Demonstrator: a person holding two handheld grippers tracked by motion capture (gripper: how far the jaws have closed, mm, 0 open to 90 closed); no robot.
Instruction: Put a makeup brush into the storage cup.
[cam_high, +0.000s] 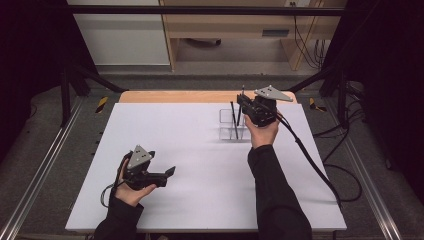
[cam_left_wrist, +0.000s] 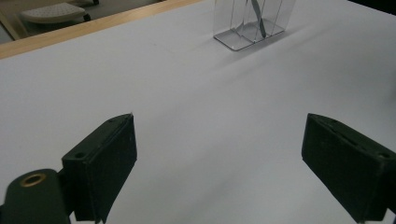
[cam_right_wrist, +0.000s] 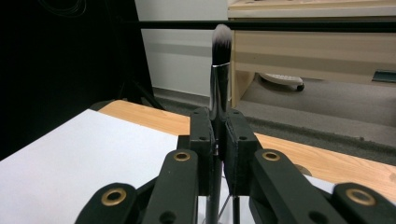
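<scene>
Right gripper (cam_high: 243, 104) jaws clamped on makeup brush (cam_right_wrist: 219, 70), held upright, bristles up, above clear divided holder (cam_high: 233, 125) near far right of tabletop (cam_high: 200, 165). One dark brush (cam_high: 234, 120) already in holder. Held brush not yet seated, judging by height. Left gripper (cam_high: 167, 173) jaws wide, empty, near front left edge.

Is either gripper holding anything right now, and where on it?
The right gripper clamps a makeup brush upright by its dark handle, bristles up. The left gripper holds nothing.
</scene>
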